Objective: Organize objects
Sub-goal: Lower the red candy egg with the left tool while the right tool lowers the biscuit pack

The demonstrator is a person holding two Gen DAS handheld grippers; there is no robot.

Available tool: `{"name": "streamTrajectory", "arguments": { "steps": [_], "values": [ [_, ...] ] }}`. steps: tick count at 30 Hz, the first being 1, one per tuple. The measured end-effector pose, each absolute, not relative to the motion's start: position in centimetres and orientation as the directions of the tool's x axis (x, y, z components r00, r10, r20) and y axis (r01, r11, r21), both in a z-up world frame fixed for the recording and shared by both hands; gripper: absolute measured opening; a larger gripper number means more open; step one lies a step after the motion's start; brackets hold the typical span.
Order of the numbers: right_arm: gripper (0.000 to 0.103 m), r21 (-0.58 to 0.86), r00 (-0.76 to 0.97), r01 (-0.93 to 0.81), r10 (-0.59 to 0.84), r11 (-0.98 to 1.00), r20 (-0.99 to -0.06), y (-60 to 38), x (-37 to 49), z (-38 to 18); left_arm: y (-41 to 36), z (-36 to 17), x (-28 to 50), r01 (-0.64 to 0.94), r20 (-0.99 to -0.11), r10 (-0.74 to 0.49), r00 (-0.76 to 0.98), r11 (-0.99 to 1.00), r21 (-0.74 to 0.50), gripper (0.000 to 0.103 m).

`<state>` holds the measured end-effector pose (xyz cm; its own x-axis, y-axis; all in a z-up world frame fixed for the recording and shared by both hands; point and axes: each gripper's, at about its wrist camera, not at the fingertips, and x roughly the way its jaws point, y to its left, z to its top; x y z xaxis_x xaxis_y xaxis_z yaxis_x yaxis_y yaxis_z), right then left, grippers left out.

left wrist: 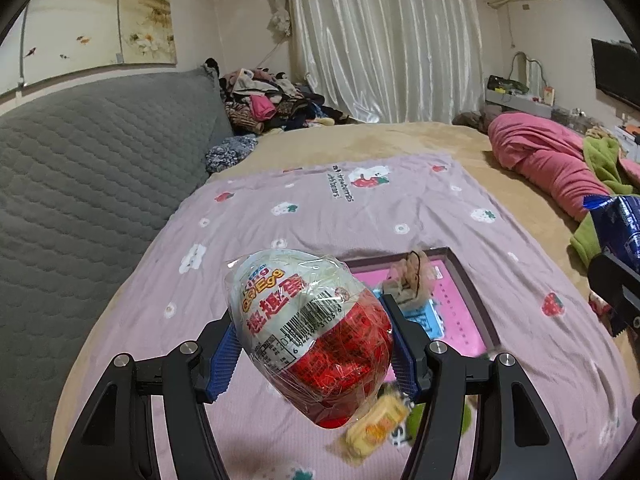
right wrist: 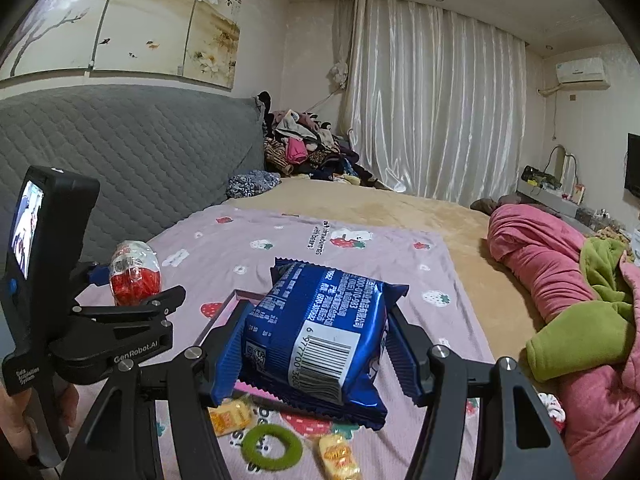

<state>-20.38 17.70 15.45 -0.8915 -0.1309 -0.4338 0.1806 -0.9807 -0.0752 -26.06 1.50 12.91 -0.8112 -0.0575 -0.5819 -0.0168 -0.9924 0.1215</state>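
Note:
My left gripper (left wrist: pixel 314 344) is shut on a red and white egg-shaped candy pack (left wrist: pixel 316 332), held above the purple strawberry sheet (left wrist: pixel 280 216). It shows at the left of the right wrist view (right wrist: pixel 134 272). My right gripper (right wrist: pixel 316 340) is shut on a blue snack packet (right wrist: pixel 316 336), also held above the sheet. A shallow dark-rimmed box with a pink floor (left wrist: pixel 460 300) lies on the sheet beyond the egg, holding a blue card and a beige hair tie (left wrist: pixel 412 276). Its corner shows under the blue packet (right wrist: pixel 230 304).
Yellow wrapped candies (right wrist: pixel 230 418) (right wrist: pixel 340 454) and a green ring (right wrist: pixel 272 446) lie on the sheet near me. A grey quilted headboard (left wrist: pixel 80 184) runs along the left. A pink and green blanket heap (right wrist: pixel 560 288) lies on the right. Clothes are piled at the back.

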Motion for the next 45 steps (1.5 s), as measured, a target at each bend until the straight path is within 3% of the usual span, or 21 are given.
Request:
{"name": "streamTrajectory", "arguments": {
  "steps": [24,32,41,45],
  "values": [
    [0.064,-0.008,-0.894,0.168,-0.149,-0.986,-0.422,18.4,-28.4,10.9,2.7,6.5,-34.7,-0.001,-0.576,-0.111,-0.810,-0.982,0.190,0.066],
    [0.064,0.072,-0.905,0.161,-0.176,-0.984,-0.387,19.1,-30.3,7.5,0.8,3.6,-36.9,0.014,-0.612,-0.083,-0.786,-0.993,0.116,0.066],
    [0.064,0.031,-0.869,0.163,-0.158,-0.986,-0.470,19.4,-33.0,3.3,0.4,-1.0,-38.7,0.005,-0.640,-0.066,-0.766,-0.995,0.097,0.066],
    [0.064,0.039,-0.855,0.128,-0.130,-0.991,-0.501,20.4,-33.7,2.2,0.9,-3.5,-39.5,-0.016,-0.690,-0.056,-0.721,-0.995,0.098,0.066]
  ]
}}
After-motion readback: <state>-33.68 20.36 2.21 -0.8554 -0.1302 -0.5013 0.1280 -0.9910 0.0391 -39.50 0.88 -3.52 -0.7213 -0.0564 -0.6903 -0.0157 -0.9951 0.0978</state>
